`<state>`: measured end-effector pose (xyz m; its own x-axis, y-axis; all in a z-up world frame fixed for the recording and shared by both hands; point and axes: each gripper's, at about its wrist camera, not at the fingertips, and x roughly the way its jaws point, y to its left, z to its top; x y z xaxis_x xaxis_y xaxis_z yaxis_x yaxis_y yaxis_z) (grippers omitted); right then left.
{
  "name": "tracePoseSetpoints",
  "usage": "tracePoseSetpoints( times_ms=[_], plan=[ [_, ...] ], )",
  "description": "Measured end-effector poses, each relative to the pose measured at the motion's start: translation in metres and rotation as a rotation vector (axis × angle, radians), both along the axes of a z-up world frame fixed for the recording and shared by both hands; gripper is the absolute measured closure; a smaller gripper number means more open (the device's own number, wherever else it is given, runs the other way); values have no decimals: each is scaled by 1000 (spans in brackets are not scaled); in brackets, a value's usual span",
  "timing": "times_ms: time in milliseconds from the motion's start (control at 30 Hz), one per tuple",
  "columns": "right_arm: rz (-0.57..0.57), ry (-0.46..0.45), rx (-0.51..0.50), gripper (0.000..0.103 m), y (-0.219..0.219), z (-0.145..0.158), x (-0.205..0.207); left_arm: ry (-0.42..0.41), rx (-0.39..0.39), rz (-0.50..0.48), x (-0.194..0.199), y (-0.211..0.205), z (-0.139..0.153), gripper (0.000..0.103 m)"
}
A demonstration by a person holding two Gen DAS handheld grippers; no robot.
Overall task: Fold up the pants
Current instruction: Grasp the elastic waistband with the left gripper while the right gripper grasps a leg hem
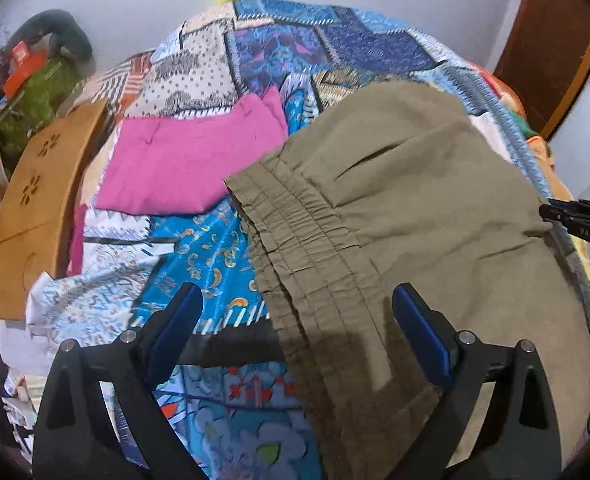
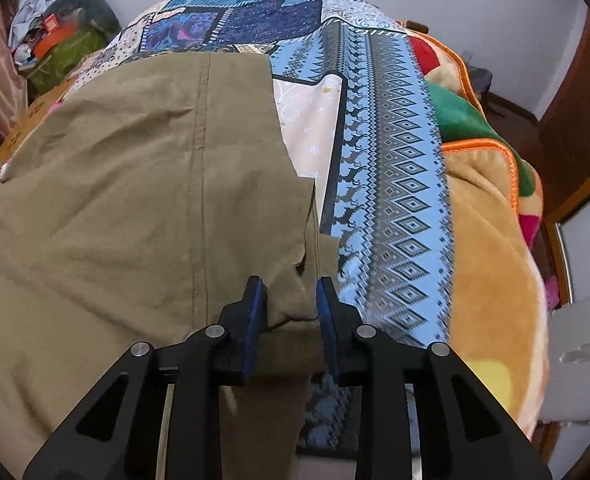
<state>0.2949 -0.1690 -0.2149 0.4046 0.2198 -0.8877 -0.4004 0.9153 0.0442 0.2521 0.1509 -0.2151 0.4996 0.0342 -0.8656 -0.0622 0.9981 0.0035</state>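
Olive-khaki pants (image 1: pixel 407 208) lie on a patterned patchwork bedspread (image 1: pixel 199 248), the gathered elastic waistband (image 1: pixel 295 232) toward the left. My left gripper (image 1: pixel 297 300) is open wide, hovering over the waistband near its lower end, with nothing between its blue pads. In the right wrist view the pants (image 2: pixel 135 184) fill the left half, a stitched seam running up the middle. My right gripper (image 2: pixel 290 292) is partly open, its blue pads either side of a fold of the pants' right edge. Whether the pads press the cloth is unclear. The right gripper (image 1: pixel 575 216) also shows at the right edge of the left wrist view.
A folded pink garment (image 1: pixel 183 160) lies on the bed left of the pants. A wooden lap table (image 1: pixel 39 208) stands at the bed's left edge, with cluttered bags (image 1: pixel 31 80) behind. A fleece blanket (image 2: pixel 491 216) lies at right. A brown door (image 1: pixel 547 48) is at far right.
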Motion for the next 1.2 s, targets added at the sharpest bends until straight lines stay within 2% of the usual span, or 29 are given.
tracePoseSetpoints(
  times_ms=[100,267,400,500,700,800,933,1067,1133,1167,1200],
  plan=[
    [29,-36,-8,77,-2,21,-4,-28,-2,11,-2,10,14,5],
    [51,-138,21,64,6,55,5,-41,11,74,19,35,19,5],
    [46,-197,52,43,21,68,26,-36,-9,104,44,51,15,5],
    [28,-238,54,41,35,65,49,-43,-23,100,60,59,11,5],
    [32,-236,50,41,58,42,93,-24,-33,88,96,61,-17,5],
    [14,-193,74,41,70,23,118,20,-61,95,113,61,-44,6],
    [-8,-152,100,41,83,1,145,23,-97,79,122,58,-65,5],
    [-32,-127,130,42,88,-11,155,2,-116,69,122,58,-70,6],
    [-32,-134,145,57,86,-11,152,0,-155,65,122,60,-70,14],
    [-27,-140,146,63,86,-10,150,-5,-185,57,121,60,-69,26],
    [-26,-144,143,79,87,-10,148,-9,-206,50,120,59,-68,38]
  ],
)
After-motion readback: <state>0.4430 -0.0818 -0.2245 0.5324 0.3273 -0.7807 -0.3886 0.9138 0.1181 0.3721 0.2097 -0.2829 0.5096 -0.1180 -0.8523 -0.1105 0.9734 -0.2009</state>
